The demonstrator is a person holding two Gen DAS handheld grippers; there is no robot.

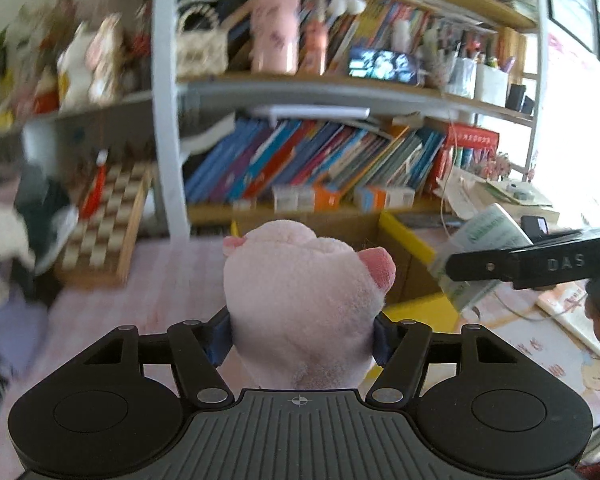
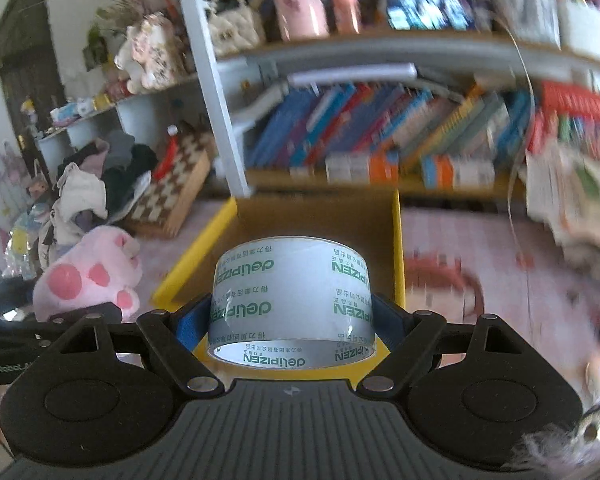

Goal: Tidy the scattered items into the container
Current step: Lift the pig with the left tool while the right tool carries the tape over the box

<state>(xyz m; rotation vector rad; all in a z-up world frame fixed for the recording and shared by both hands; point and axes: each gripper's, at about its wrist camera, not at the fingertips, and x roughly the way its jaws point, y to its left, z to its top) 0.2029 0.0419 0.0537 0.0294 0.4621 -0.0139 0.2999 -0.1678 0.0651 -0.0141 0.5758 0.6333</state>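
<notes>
My left gripper (image 1: 302,336) is shut on a pink plush toy (image 1: 304,300), held above the pink table surface just left of the yellow-rimmed cardboard box (image 1: 404,236). The plush also shows at the left of the right wrist view (image 2: 88,272). My right gripper (image 2: 296,320) is shut on a roll of clear tape with green print (image 2: 292,300), held over the near edge of the box (image 2: 398,240). In the left wrist view the right gripper's finger (image 1: 532,264) and the tape roll (image 1: 480,252) show at the right, above the box.
A bookshelf (image 1: 300,160) full of books stands right behind the box. A wooden chessboard (image 2: 172,196) leans at the left beside a heap of clothes (image 2: 100,176). A stack of papers (image 1: 496,196) and a red cable (image 2: 452,276) lie at the right.
</notes>
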